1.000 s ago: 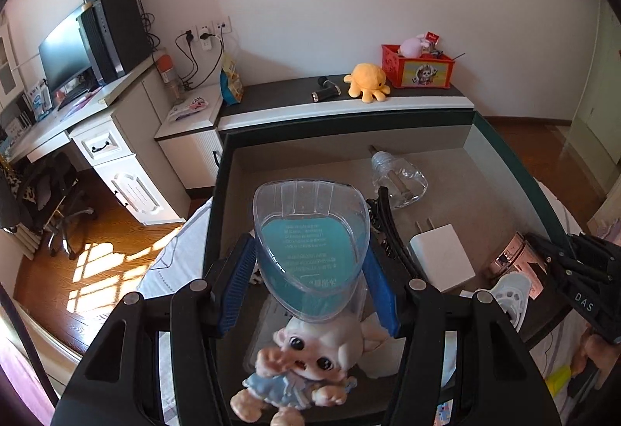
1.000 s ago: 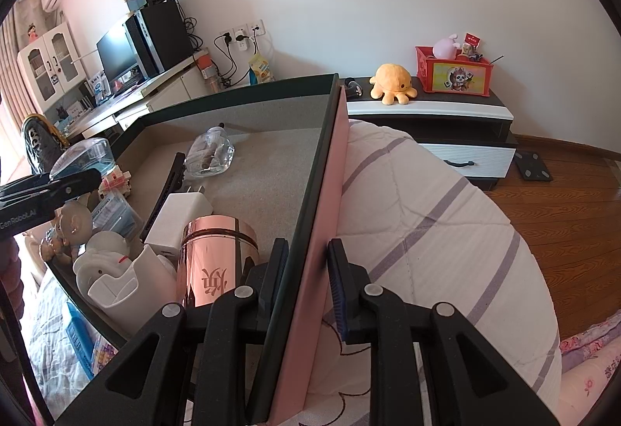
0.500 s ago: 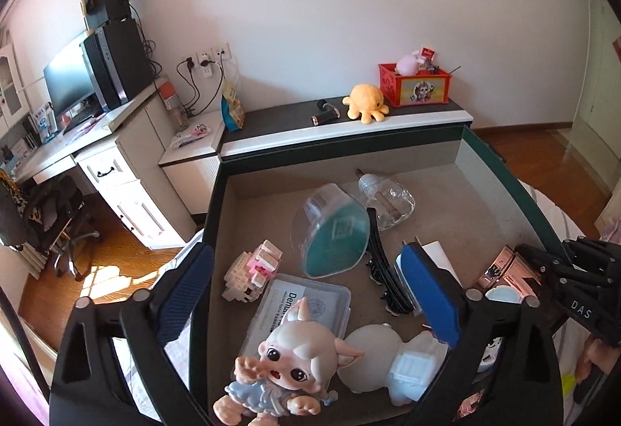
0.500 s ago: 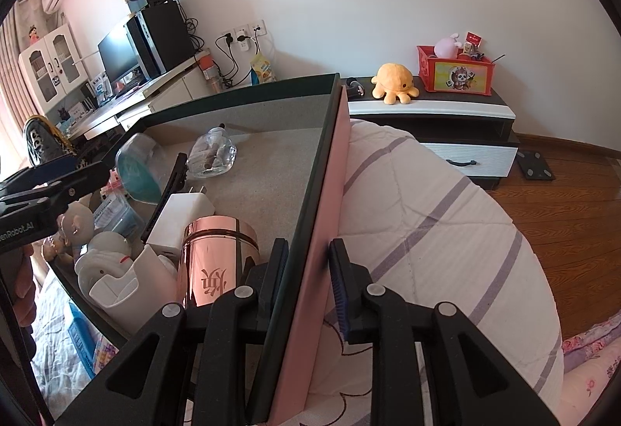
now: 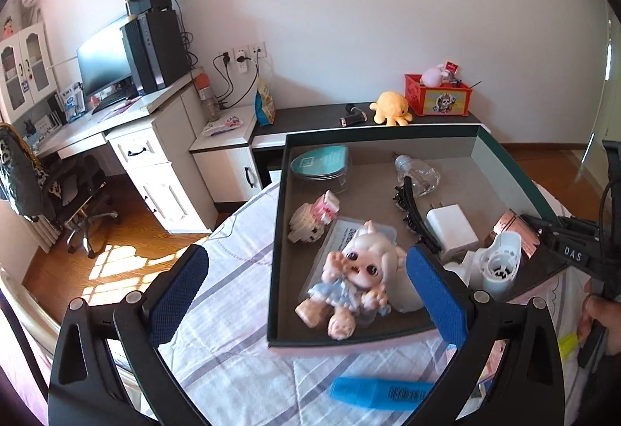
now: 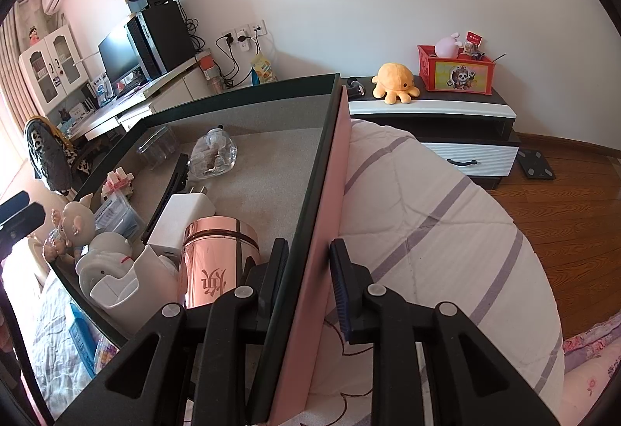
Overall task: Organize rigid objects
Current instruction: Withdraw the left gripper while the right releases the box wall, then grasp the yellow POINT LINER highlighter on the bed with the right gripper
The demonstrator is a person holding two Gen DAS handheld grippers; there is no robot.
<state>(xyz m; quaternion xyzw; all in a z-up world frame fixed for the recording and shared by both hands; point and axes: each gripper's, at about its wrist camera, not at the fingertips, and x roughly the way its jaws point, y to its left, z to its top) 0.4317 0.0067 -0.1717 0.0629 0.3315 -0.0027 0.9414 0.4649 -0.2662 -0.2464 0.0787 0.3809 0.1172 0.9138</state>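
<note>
A dark-rimmed box [image 5: 382, 133] with a pink outside and grey floor lies on the bed. In its far left corner sits a clear container with a teal lid [image 5: 320, 164]. My left gripper [image 5: 306, 255] hangs open and wide over the box's near edge, above a pale doll in a blue dress [image 5: 349, 278], holding nothing. My right gripper [image 6: 308, 251] is shut on the box's right wall [image 6: 322, 193], one pad inside and one outside. In the left wrist view it [image 5: 562, 245] shows at the box's right rim.
Inside the box lie a glass bottle [image 5: 417, 173], black hair clip [image 5: 411, 208], white charger [image 5: 450, 228], rose-gold tin [image 6: 217, 255], block toy [image 5: 314, 218] and flat clear case [image 5: 341, 243]. A blue highlighter [image 5: 380, 391] rests on the striped bedcover. Desk and cabinet stand behind.
My left gripper opened and let go of the teal-lidded container, which now rests in the box's far left corner. That gripper then drew back to the near edge. The right gripper kept still.
</note>
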